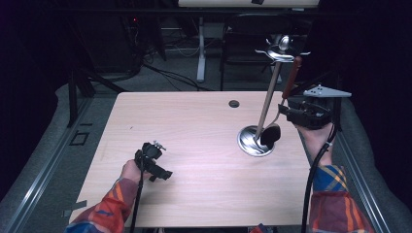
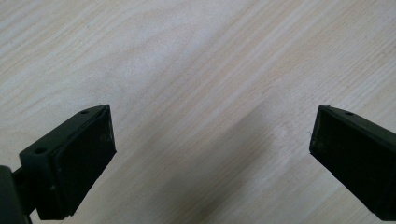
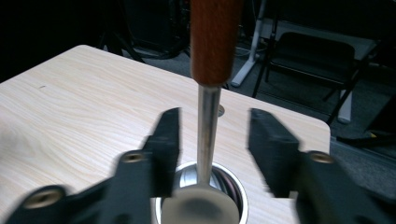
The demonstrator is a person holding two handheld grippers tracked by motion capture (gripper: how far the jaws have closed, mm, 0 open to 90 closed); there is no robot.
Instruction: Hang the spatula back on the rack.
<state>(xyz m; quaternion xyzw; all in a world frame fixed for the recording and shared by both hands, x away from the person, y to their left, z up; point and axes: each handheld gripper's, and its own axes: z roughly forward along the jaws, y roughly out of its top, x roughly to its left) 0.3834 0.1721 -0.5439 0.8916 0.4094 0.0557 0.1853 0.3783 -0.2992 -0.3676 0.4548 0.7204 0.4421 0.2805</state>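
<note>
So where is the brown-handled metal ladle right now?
In the high view the brown-handled metal ladle hangs from the utensil stand at the table's right, between the open right gripper jaws.

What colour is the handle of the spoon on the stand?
Reddish brown handle, above a silver stem; it shows best in the right gripper view.

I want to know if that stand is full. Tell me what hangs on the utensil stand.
A brown-handled ladle hangs from the utensil stand, its bowl over the round base. Whether more hangs on the top hooks is unclear.
</note>
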